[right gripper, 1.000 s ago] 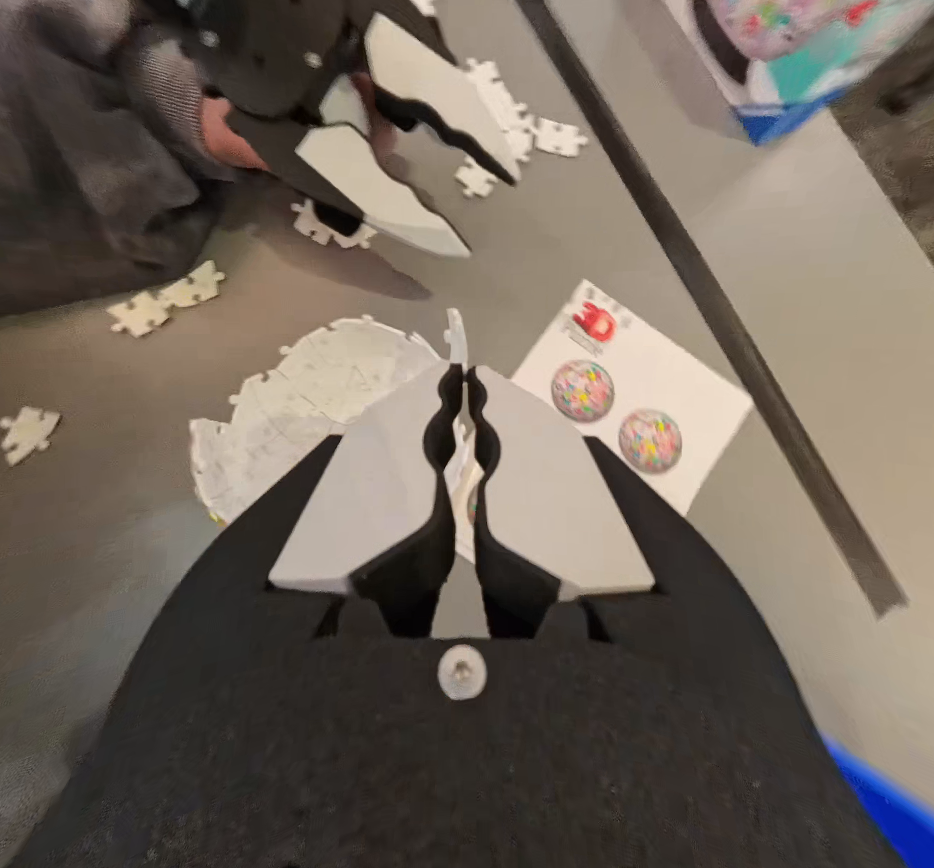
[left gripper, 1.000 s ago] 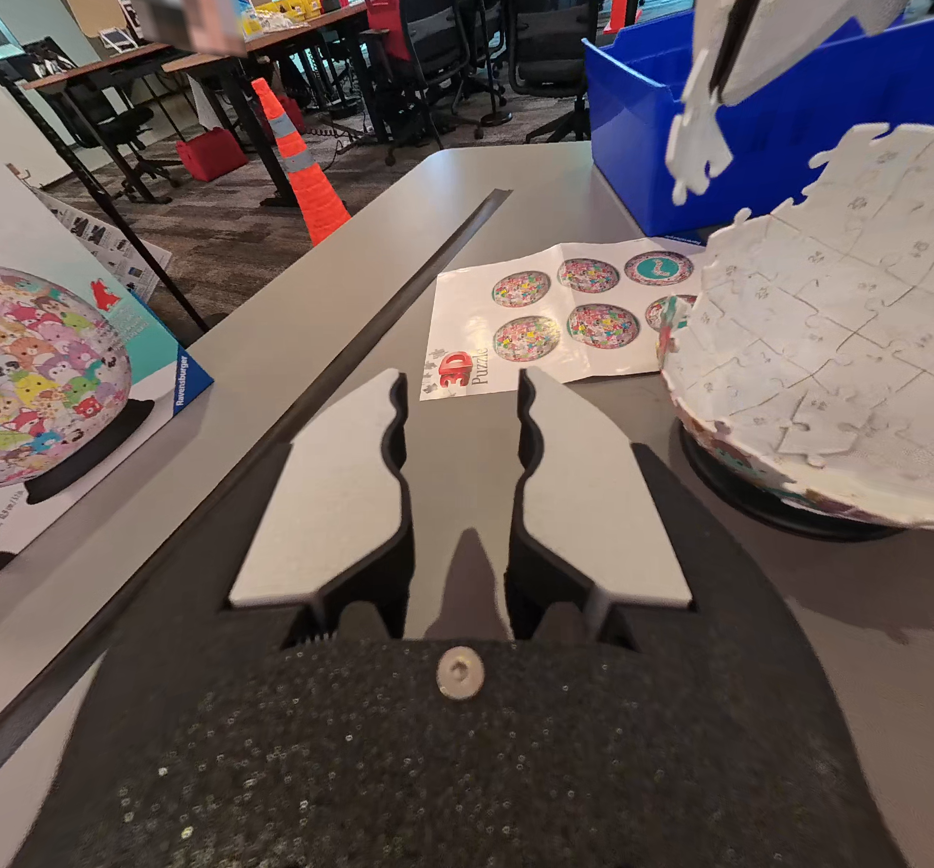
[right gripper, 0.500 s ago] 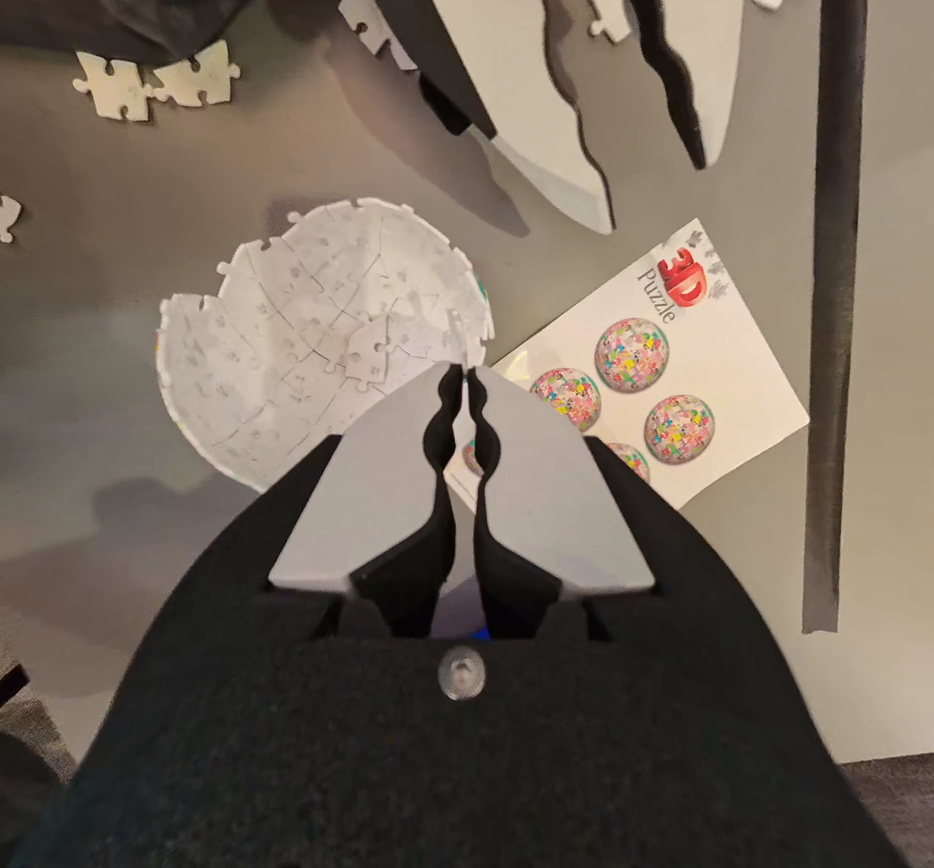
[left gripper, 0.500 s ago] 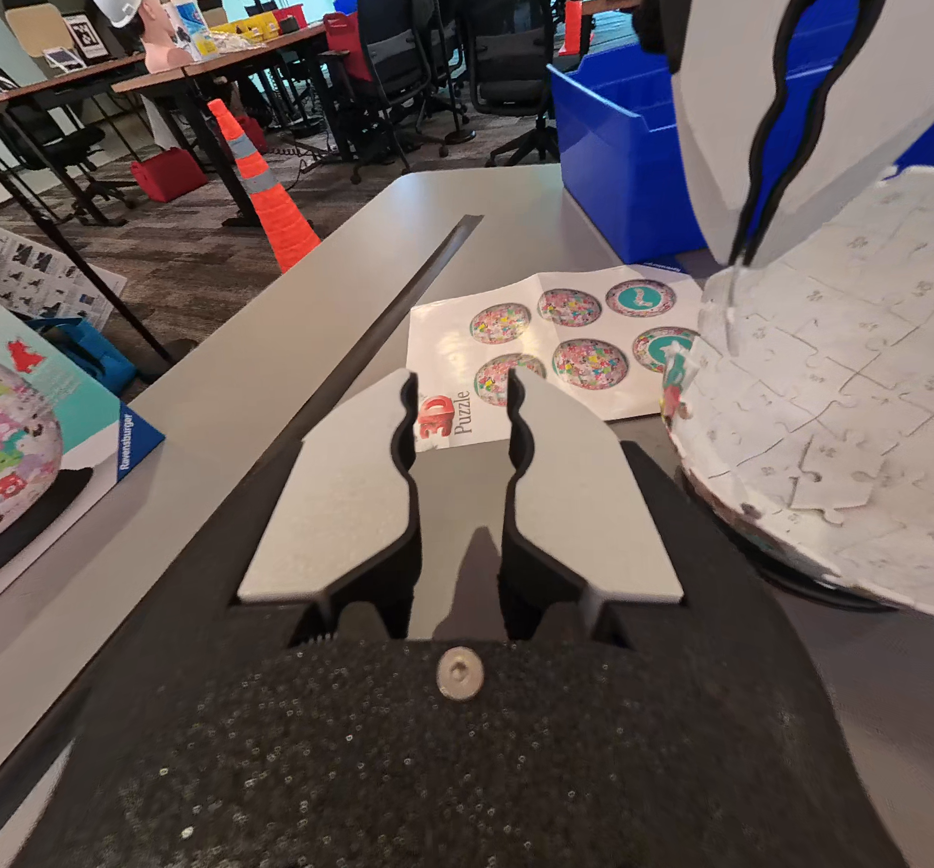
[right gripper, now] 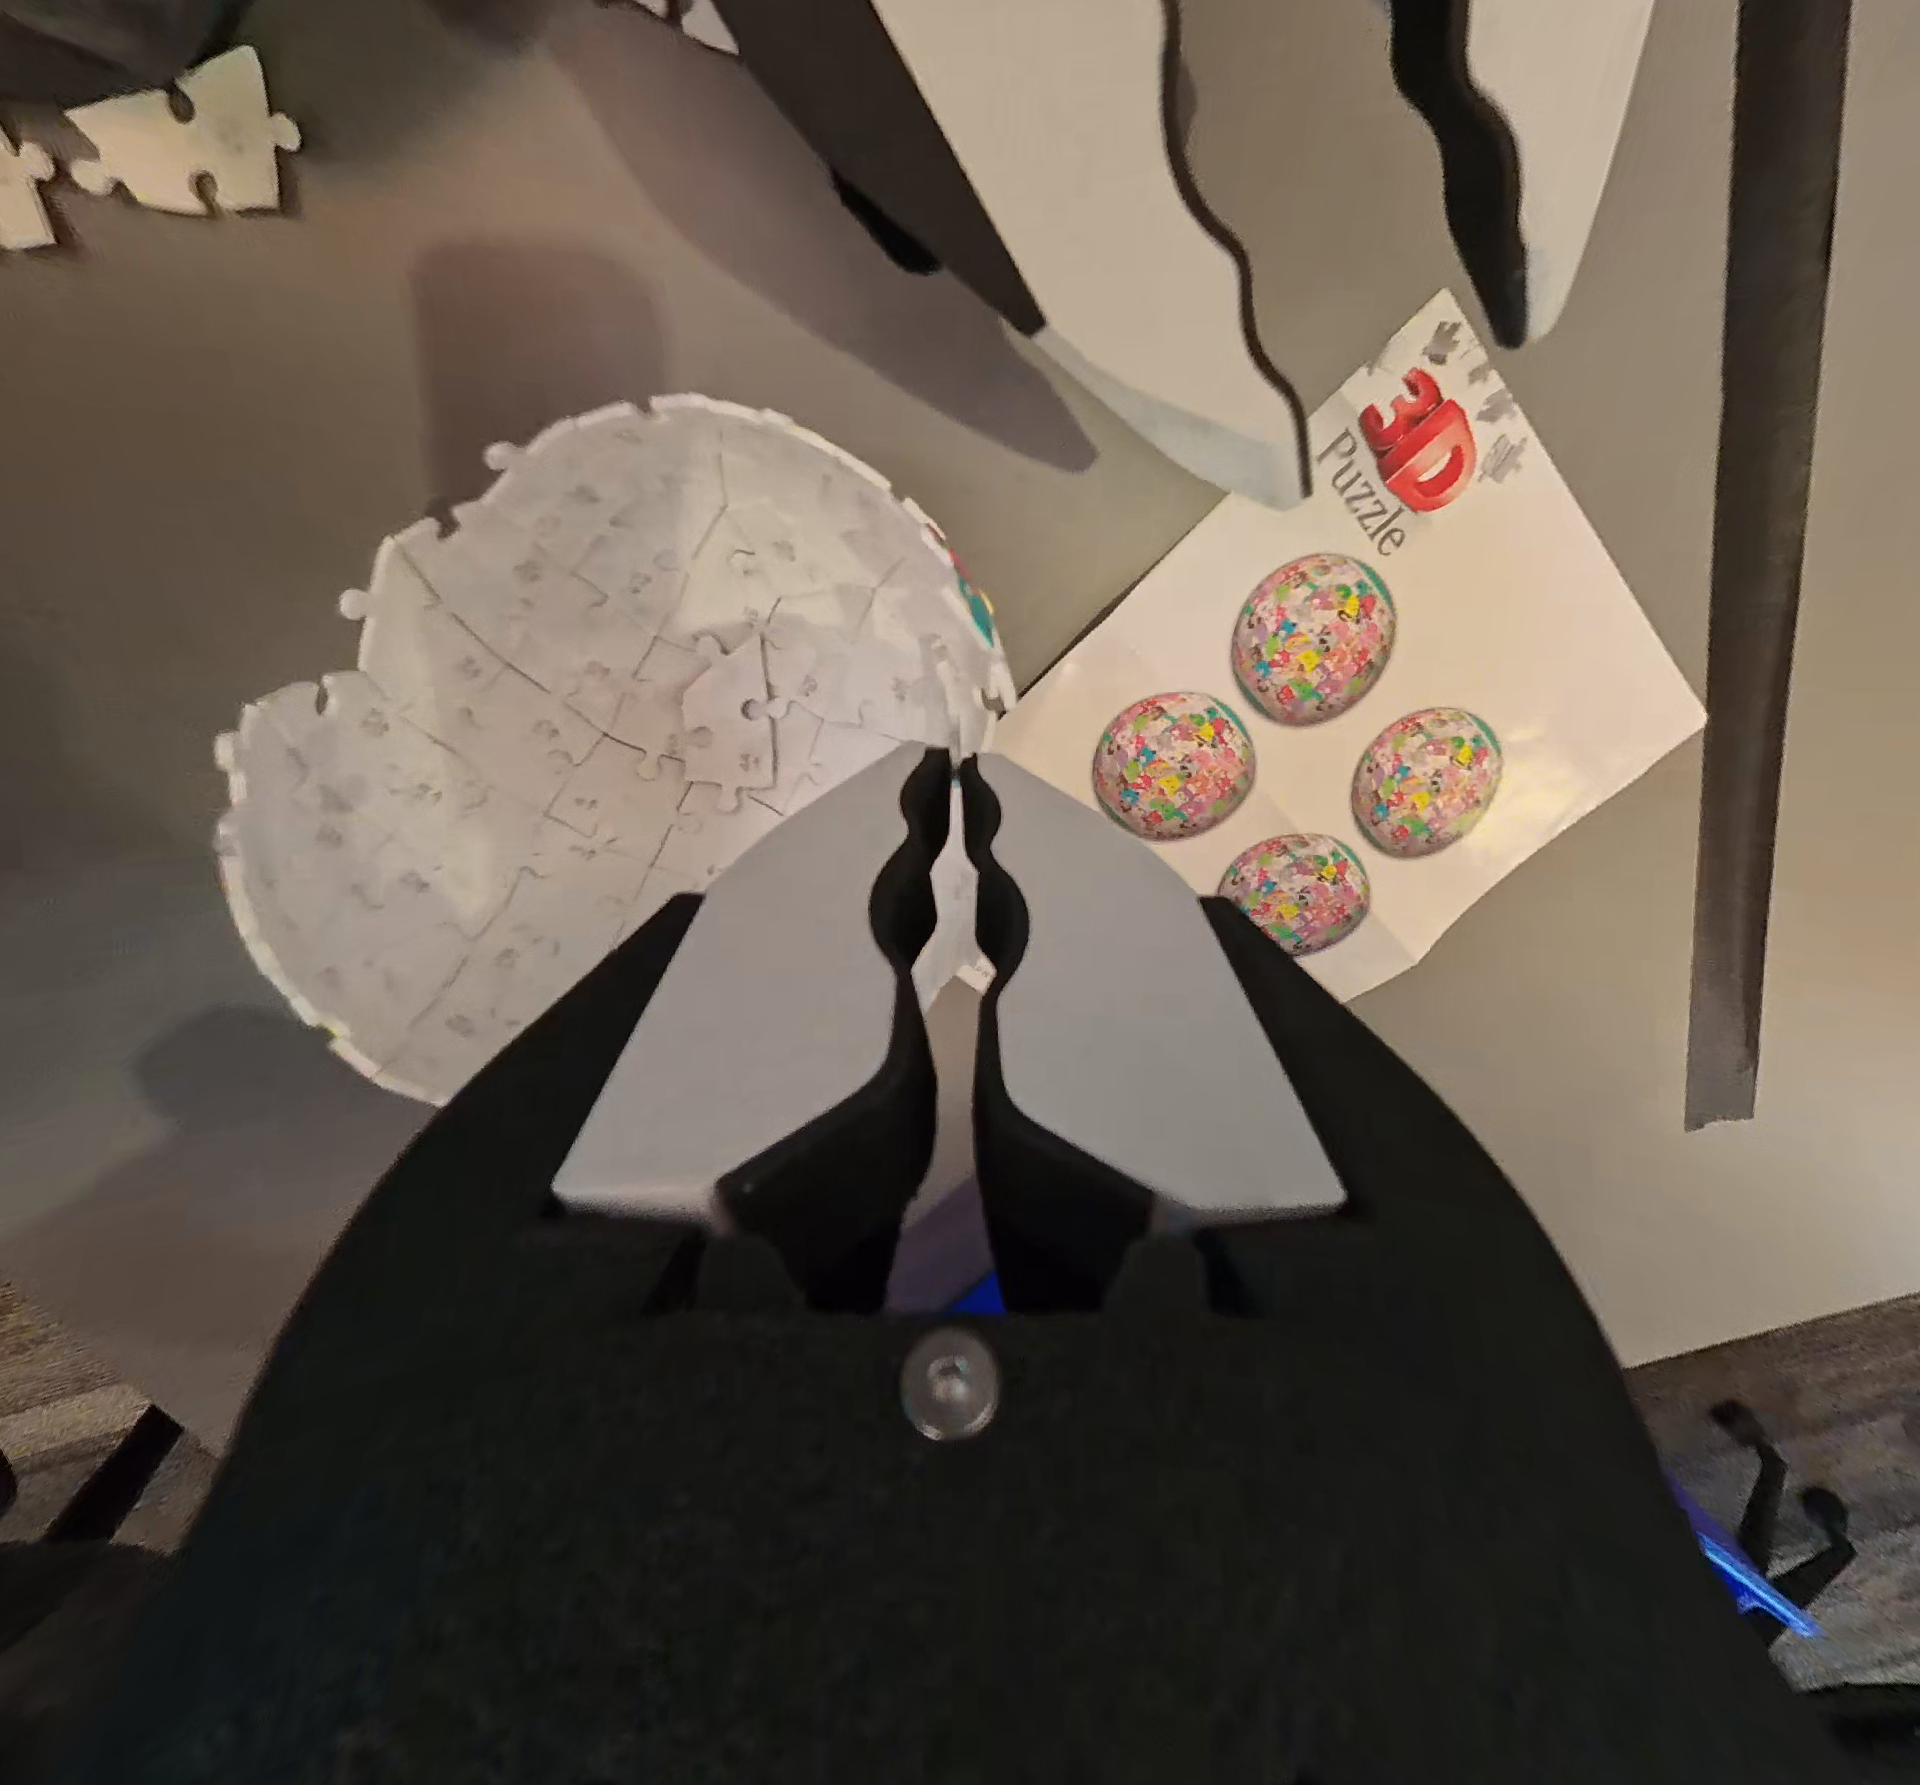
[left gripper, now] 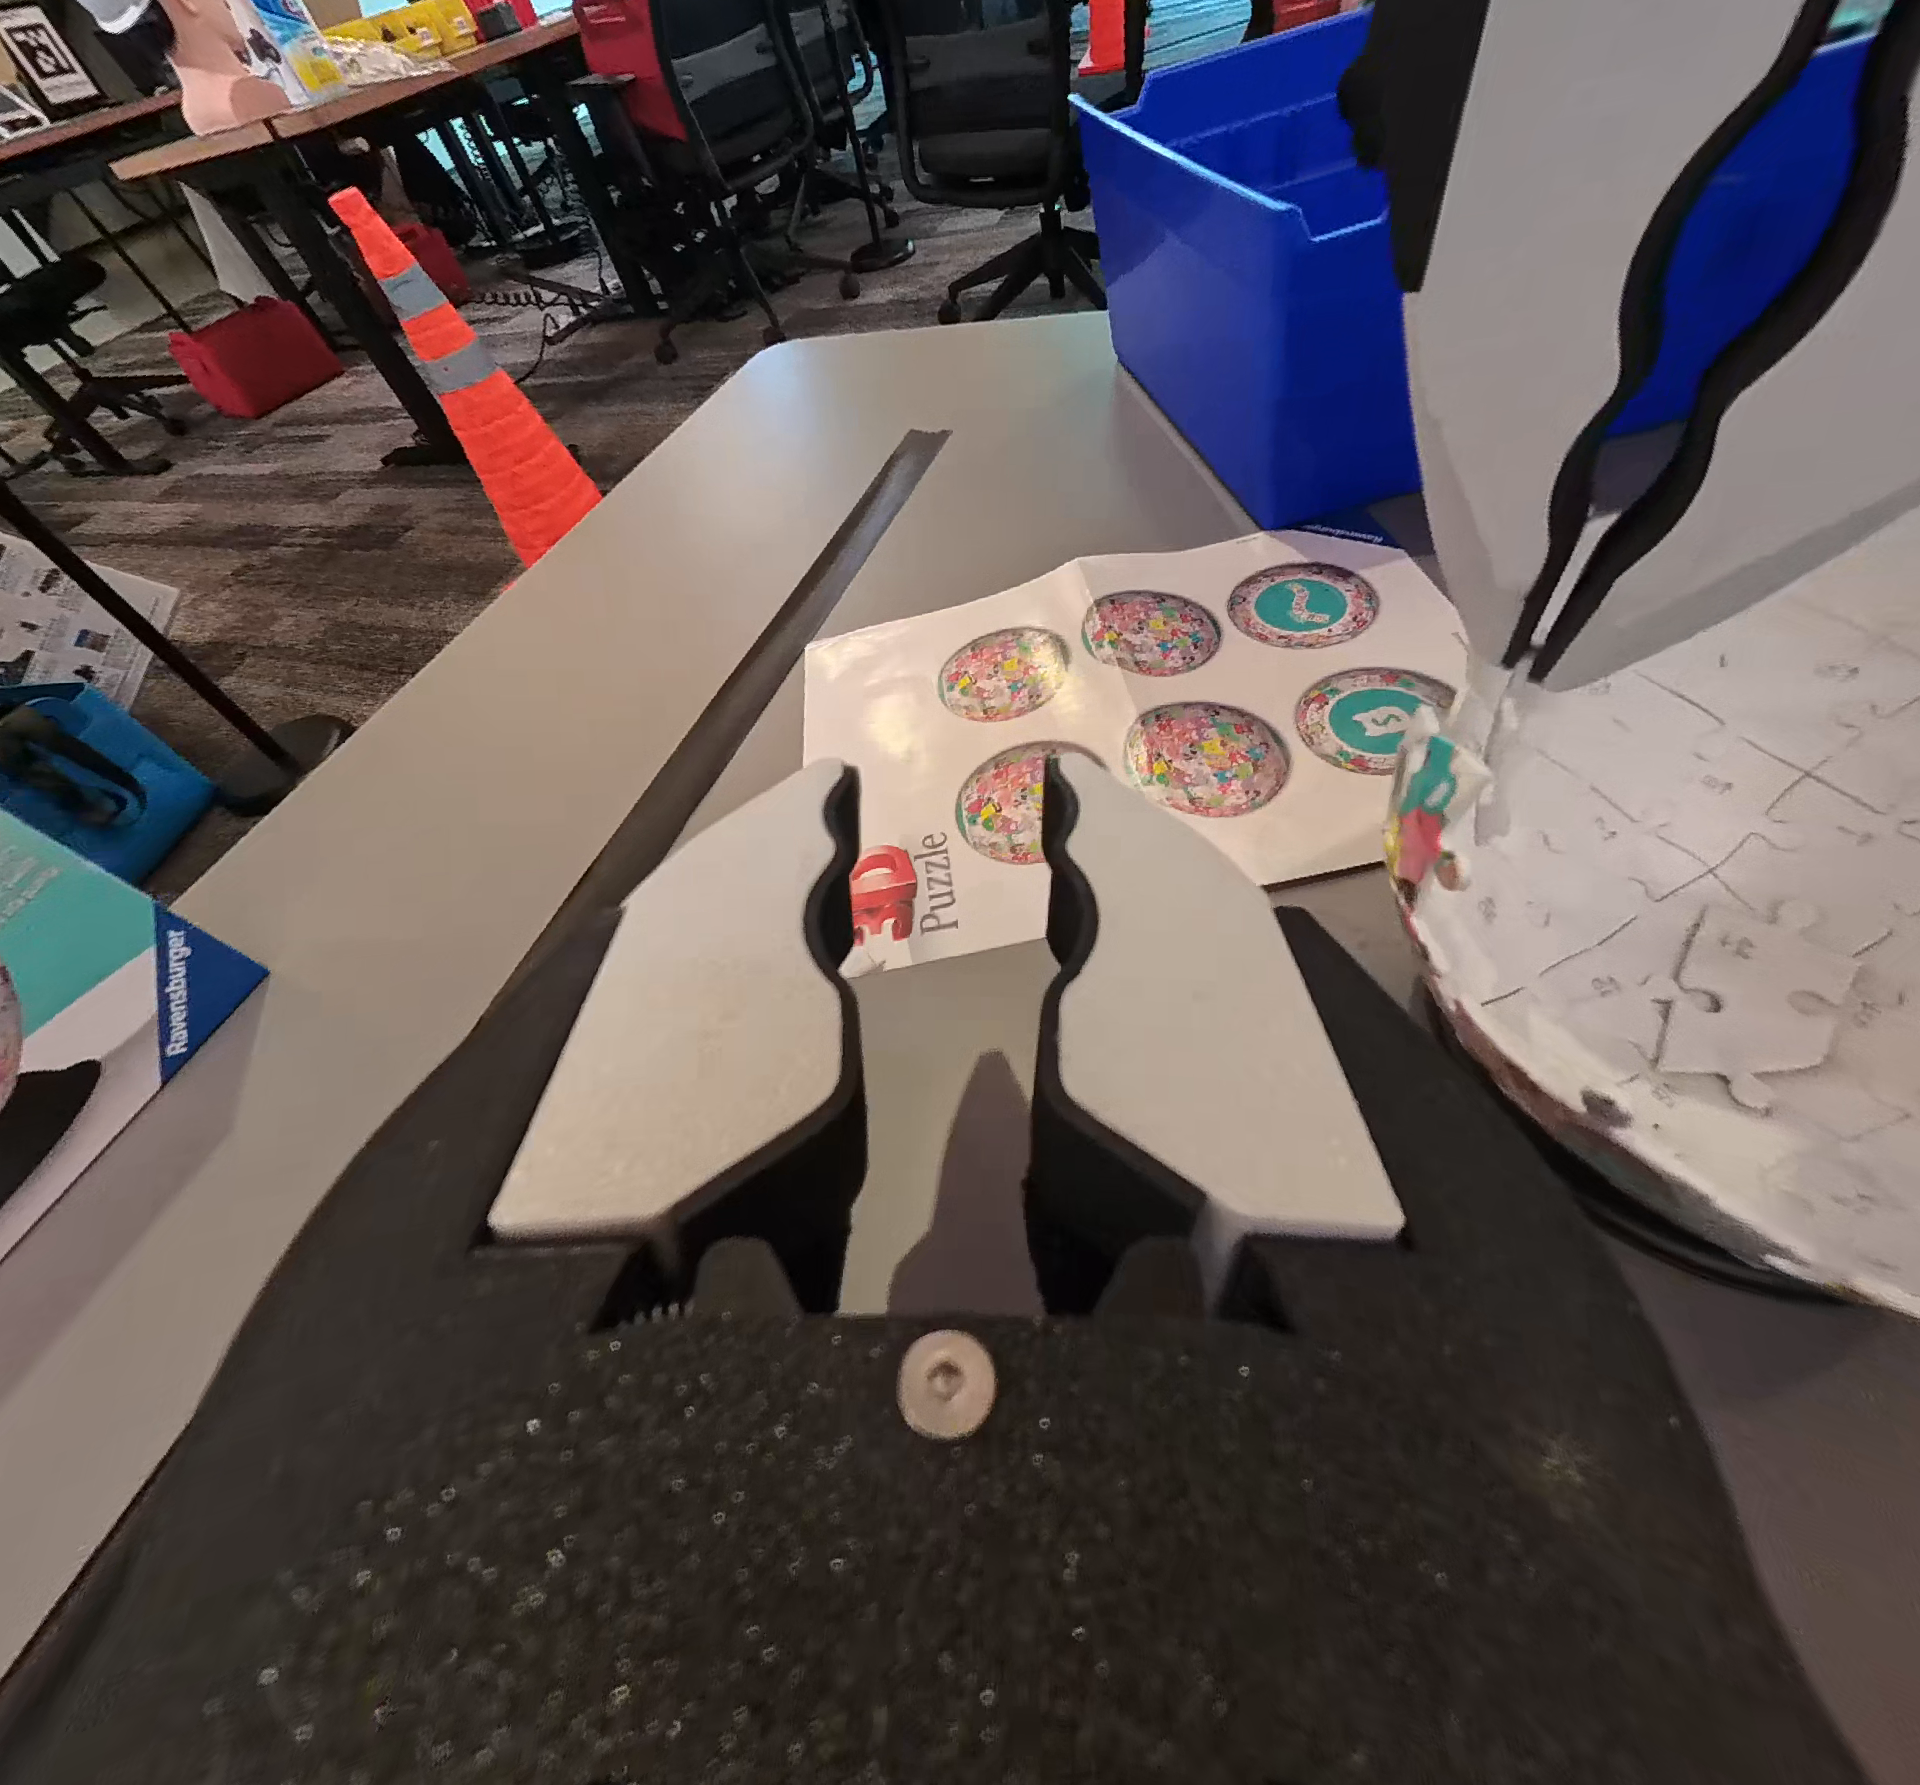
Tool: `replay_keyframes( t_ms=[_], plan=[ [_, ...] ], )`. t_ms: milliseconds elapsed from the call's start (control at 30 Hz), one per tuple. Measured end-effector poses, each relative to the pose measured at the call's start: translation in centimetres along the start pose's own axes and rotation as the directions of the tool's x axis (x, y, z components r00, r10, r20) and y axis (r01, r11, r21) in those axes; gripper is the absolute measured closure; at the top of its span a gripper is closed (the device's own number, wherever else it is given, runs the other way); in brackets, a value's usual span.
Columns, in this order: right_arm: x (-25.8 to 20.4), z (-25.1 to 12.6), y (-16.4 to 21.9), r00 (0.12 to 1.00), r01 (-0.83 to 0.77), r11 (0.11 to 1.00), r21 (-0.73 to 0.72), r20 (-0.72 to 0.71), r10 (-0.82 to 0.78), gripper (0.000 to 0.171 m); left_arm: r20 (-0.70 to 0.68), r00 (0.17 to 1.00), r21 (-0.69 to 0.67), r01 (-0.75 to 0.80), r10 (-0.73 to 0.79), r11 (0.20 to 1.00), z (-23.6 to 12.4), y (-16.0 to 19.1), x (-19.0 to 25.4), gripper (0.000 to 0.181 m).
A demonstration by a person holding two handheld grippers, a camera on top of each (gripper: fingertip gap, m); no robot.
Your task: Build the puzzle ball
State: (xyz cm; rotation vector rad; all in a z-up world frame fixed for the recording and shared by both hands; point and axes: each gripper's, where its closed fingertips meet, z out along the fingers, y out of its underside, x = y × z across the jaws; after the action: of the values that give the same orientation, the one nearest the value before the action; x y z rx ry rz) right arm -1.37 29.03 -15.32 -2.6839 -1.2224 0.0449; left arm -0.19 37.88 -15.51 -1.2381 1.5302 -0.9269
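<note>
Right tongs (right gripper: 958, 767) clenched on a piece (left gripper: 1496, 727) at the bowl's (right gripper: 540, 779) rim; left tongs (left gripper: 945, 800) released. Press crooked and that rim could buckle.

The half-built puzzle ball (right gripper: 582, 759) sits on the table (right gripper: 208, 447), the instruction sheet (right gripper: 1455, 655) just beside it.

Both grippers share one scheme: the left gripper (left gripper: 940, 785) and the right gripper (right gripper: 956, 767) have pale grey fingers with black wavy inner pads on speckled black bodies. The worktop (left gripper: 540, 686) is plain grey, split by a dark strip. Left of the right jaws, the puzzle ball (right gripper: 582, 748) is white inside, with a multicoloured outer edge. Ahead of the left jaws, the white leaflet (left gripper: 1143, 727) carries pink-speckled and teal circles. The bin (left gripper: 1236, 301) beyond is solid blue.
</note>
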Motion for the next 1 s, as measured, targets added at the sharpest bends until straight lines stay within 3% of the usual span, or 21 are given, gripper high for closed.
replay_keyframes(
  t_ms=[267, 500, 633, 700, 767, 1000],
  plan=[
    [0.3, -1.9, -0.9, 0.993, 0.100, 0.994, -0.046, -0.055, -0.102, 0.169, -0.001, 1.000, 0.077, 0.000, 0.000, 0.997, -1.2, -1.8, -0.3, 0.150],
    [1.9, -6.4, -2.1, 0.996, 0.019, 0.982, 0.186, -0.091, -0.002, 0.169, -0.383, 0.923, 0.133, 0.072, -0.016, 0.989, -4.7, -7.6, 5.4, 0.151],
    [1.4, -7.6, -1.9, 0.999, -0.025, 0.959, 0.281, -0.019, 0.031, 0.169, -0.382, 0.924, 0.165, 0.085, -0.016, 0.983, -4.4, -8.7, 6.4, 0.153],
    [0.6, -7.9, -2.3, 1.000, -0.020, 0.947, 0.321, 0.018, 0.015, 0.170, -0.410, 0.912, 0.170, 0.115, -0.036, 0.979, -4.3, -8.8, 6.9, 0.171],
    [0.3, -7.8, -2.2, 1.000, 0.001, 0.953, 0.302, 0.007, -0.004, 0.169, -0.414, 0.909, 0.154, 0.118, -0.045, 0.981, -4.0, -8.4, 7.0, 0.179],
    [0.0, -7.9, -3.5, 0.982, 0.190, 0.952, 0.239, -0.040, -0.186, 0.165, -0.461, 0.882, 0.106, 0.163, -0.097, 0.981, -4.0, -7.9, 7.0, 0.180]
  ],
)
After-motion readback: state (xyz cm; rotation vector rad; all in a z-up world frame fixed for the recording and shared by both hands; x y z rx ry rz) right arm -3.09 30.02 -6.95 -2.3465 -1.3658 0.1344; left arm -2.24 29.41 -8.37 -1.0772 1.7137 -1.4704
